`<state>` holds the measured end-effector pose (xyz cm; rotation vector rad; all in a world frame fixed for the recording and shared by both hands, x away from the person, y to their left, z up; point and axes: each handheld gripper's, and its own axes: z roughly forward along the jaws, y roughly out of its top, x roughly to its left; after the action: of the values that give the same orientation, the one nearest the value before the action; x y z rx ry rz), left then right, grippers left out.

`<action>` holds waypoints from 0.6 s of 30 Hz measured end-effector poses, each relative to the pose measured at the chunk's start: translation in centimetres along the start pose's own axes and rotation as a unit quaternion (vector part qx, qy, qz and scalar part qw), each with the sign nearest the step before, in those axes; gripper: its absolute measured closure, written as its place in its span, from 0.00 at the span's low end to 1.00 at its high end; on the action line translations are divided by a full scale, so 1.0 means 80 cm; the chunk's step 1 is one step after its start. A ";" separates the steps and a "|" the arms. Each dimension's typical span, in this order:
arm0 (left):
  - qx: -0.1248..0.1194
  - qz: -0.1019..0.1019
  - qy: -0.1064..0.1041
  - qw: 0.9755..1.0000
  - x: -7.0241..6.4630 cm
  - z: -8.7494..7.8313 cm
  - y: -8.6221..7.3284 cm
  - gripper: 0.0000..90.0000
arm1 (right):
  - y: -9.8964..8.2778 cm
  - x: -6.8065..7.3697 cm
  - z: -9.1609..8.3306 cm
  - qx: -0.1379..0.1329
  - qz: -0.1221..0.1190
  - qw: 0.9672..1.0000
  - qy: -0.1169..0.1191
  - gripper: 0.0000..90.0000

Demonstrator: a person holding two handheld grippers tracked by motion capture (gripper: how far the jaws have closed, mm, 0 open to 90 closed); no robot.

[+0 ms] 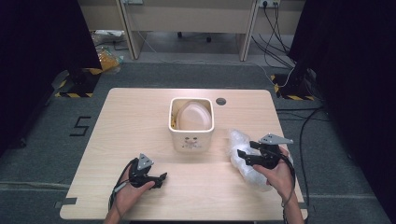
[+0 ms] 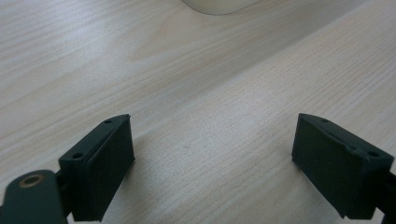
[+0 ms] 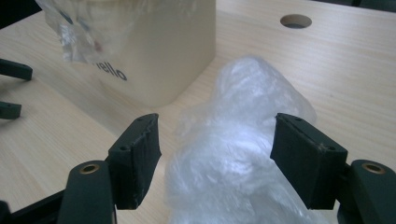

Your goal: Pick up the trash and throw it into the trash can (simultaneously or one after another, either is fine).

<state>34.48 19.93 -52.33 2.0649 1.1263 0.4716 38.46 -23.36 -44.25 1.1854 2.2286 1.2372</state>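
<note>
Spanning most of the high view, the pale wooden table carries everything else, and the cream bin near its middle serves as the reference for all that follows. That bin is squarish with rounded corners, open at the top, and holds a pale rounded lid-like object whose exact nature is hard to make out from above. Dark lettering shows on the bin wall in the right gripper view, with a scrap of clear film hanging over its rim.

To the right of the bin and a little nearer the person lies the crumpled clear plastic bag, resting on the table just beside the bin without clearly touching it. The right gripper sits over this bag, held in the person's right hand. In the right gripper view its jaws stand apart on either side of the plastic bag; the right-hand pad seems to brush the film, while a gap shows at the other, so no squeeze is visible.

Left of the bin and nearer the person, the left gripper rests low over bare wood, its jaws spread wide with nothing between them. A small round hole marks the table behind the bin, to its right.
</note>
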 end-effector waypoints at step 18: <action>0.001 0.000 0.000 1.000 0.000 0.000 0.000 0.13 | -0.031 -0.024 0.022 0.055 0.032 0.998 -0.008 0.33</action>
<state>34.48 19.93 -52.32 2.0657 1.1272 0.4714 39.41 -24.58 -47.51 1.3123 2.2889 1.1365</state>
